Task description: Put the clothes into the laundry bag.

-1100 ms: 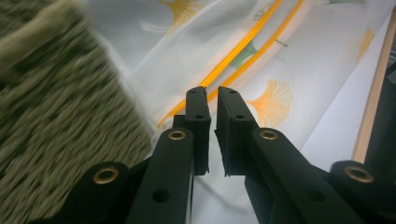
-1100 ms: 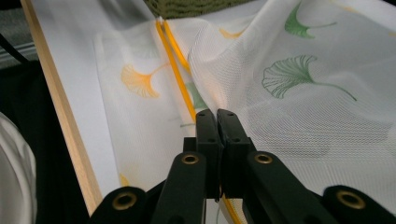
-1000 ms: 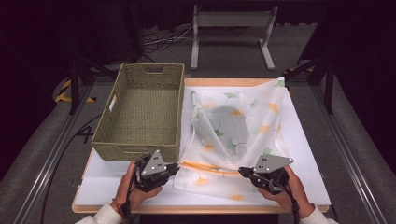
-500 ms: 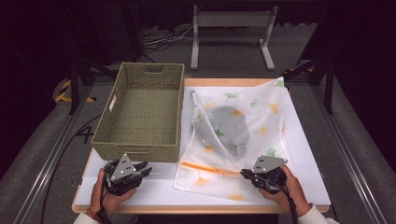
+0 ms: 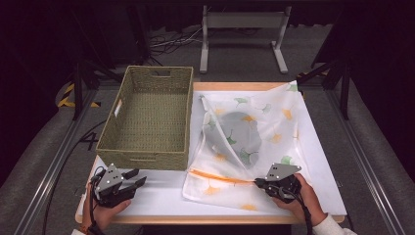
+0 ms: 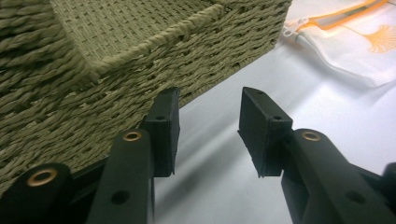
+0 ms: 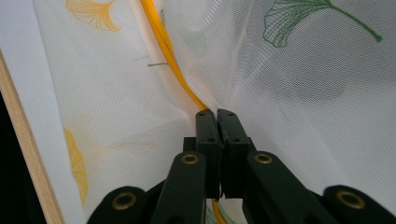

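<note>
On the white table, right tongs [image 7: 217,114] clenched on mesh bag [image 7: 303,93] zipper, left tongs [image 6: 210,126] released beside basket [image 6: 93,60].

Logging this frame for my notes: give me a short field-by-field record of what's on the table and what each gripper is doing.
table: white top, wooden edge
basket: woven, left half of table, nothing visible inside
mesh bag: white, leaf print, orange zipper, right of basket, grey item inside
left gripper: open, over bare table near basket's front corner, holding nothing
right gripper: shut on mesh bag at the zipper edge

Probably a lab: dark railed table [image 5: 327,166].
</note>
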Motion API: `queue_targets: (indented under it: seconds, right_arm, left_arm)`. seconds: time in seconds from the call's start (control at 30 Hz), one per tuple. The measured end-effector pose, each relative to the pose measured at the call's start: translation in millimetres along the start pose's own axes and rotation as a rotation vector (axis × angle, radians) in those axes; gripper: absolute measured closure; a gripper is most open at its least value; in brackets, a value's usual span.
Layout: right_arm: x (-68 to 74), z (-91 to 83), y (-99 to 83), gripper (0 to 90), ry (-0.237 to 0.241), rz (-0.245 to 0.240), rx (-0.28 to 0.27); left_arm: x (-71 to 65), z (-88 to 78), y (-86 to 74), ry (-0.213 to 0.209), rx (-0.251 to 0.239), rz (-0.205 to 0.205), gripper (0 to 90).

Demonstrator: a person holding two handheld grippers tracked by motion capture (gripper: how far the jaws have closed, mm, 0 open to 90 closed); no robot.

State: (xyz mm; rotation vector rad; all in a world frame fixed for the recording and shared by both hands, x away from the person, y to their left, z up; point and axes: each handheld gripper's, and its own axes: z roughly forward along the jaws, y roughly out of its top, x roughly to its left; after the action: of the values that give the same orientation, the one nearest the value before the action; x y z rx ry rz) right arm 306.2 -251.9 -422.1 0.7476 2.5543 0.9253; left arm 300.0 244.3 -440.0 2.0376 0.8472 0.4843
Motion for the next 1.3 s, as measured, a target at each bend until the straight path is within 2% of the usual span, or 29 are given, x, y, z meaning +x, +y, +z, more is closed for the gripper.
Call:
queue_targets:
  seconds: [0.07, 0.1, 0.13, 0.27, 0.43, 0.47, 0.6, 0.77, 0.9, 0.97, 1.07, 1.3]
  right_arm:
    - [-0.3, 0.5, -0.6, 88.9, 0.001, 0.001, 0.006]
    - [-0.4, 1.5, -2.2, 88.9, 0.004, 0.009, 0.011]
    - [-0.4, 1.5, -2.2, 88.9, 0.004, 0.009, 0.011]
    - [-0.5, 4.1, -6.9, 88.9, 0.017, 0.013, 0.047]
    - [-4.9, 2.7, -9.8, 88.3, 0.037, 0.043, 0.057]
    - [-4.5, 2.7, -9.8, 85.4, 0.037, 0.045, 0.052]
    - [-0.5, 1.5, -8.0, 83.9, 0.029, 0.024, 0.04]
    - [1.3, -9.5, -1.7, 83.1, 0.015, 0.008, -0.002]
    - [1.7, -17.1, 0.8, 81.9, 0.002, -0.003, -0.03]
    - [1.7, -19.2, 0.4, 81.1, 0.002, -0.008, -0.029]
    - [1.8, -22.3, -0.8, 79.2, 0.006, -0.011, -0.027]
    - [1.8, -33.9, 0.5, 73.5, -0.028, -0.009, -0.062]
  left_arm:
    - [0.2, -0.2, -0.3, 0.003, 0.003, 0.005, 53.2]
    - [0.3, -0.4, -0.4, 0.01, 0.004, 0.007, 48.2]
    - [0.0, -0.5, -0.8, 0.015, 0.005, 0.005, 48.2]
    - [2.8, -1.5, -3.7, 0.045, 0.007, -0.013, 36.9]
    - [4.7, -3.3, -5.3, 0.064, -0.001, -0.042, 30.7]
    - [5.1, -3.4, -5.2, 0.065, -0.006, -0.044, 29.1]
    - [5.9, -4.2, -5.3, 0.067, -0.011, -0.054, 26.6]
    - [6.3, -6.7, -7.2, 0.077, -0.012, -0.052, 25.9]
    - [7.4, -10.0, -8.6, 0.103, -0.012, -0.069, 24.1]
    - [10.1, -10.5, -9.2, 0.119, -0.017, -0.094, 21.8]
    - [12.0, -10.3, -9.7, 0.117, -0.02, -0.101, 20.5]
    - [13.8, -8.2, -9.3, 0.103, -0.026, -0.102, 19.6]
